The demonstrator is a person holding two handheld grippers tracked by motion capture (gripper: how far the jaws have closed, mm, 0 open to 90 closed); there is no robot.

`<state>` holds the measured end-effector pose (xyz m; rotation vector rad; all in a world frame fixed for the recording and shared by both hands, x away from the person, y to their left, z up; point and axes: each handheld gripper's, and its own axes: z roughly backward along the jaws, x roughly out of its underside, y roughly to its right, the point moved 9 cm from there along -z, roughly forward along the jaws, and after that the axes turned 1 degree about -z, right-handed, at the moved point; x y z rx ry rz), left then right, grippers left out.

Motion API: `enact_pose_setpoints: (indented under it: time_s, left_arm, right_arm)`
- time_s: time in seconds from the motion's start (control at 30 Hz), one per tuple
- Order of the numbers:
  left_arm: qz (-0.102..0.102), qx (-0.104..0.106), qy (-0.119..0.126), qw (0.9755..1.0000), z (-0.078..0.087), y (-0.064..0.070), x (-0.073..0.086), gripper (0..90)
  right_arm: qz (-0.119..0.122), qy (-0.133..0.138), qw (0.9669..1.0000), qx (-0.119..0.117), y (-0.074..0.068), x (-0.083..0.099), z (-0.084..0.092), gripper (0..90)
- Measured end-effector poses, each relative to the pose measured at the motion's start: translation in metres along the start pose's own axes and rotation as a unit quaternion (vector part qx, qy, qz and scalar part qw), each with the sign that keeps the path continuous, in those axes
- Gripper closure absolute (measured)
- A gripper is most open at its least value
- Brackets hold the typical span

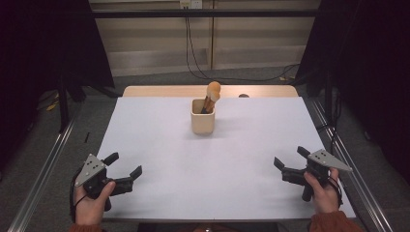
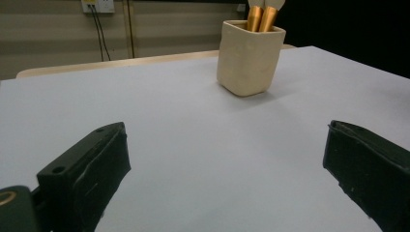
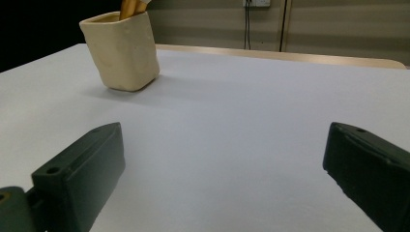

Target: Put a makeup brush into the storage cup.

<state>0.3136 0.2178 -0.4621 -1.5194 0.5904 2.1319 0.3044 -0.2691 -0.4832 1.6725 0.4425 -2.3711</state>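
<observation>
The cream cup (image 1: 202, 122) stands upright near the far middle of the white table (image 1: 212, 164). Two gold brush handles (image 2: 260, 18) stick out of it. The left tool (image 1: 124, 167) and the right tool (image 1: 289, 157) wait at the near corners, well apart from the cup, both spread wide and holding nothing.

A white table (image 1: 212, 169) filled the middle of the high view, with a strip of pale wood (image 1: 159, 91) along its edge at 12 o'clock. Beyond it, a beige panelled wall (image 1: 150, 43) ran across, carrying a white socket (image 1: 190, 4) at 12 o'clock from which black cables (image 1: 193, 58) hung to the grey floor (image 1: 159, 78). Black curtains (image 1: 43, 48) closed off 9 and 3 o'clock. Metal rails (image 1: 41, 174) flanked the table at 8 and 4 o'clock. Light was dim and even.
</observation>
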Motion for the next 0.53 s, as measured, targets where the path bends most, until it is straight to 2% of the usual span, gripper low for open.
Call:
enact_pose_setpoints:
  time_s: [0.17,0.27,0.53]
  left_arm:
    - [-0.002,0.0,-0.001,1.0,0.0,-0.0001,-0.0001,2.5]
    - [-0.003,0.005,-0.005,1.0,-0.0023,0.0022,0.0,2.5]
    - [-0.006,0.006,-0.007,0.9999,-0.0027,0.0017,0.0003,2.6]
  right_arm:
    - [0.0,-0.003,1.0,-0.004,0.0016,0.0045,0.0046,0.6]
    - [0.001,0.006,1.0,0.0,0.0035,0.0012,0.0034,0.7]
    - [0.003,-0.001,1.0,-0.005,0.0019,0.0037,0.0008,0.8]
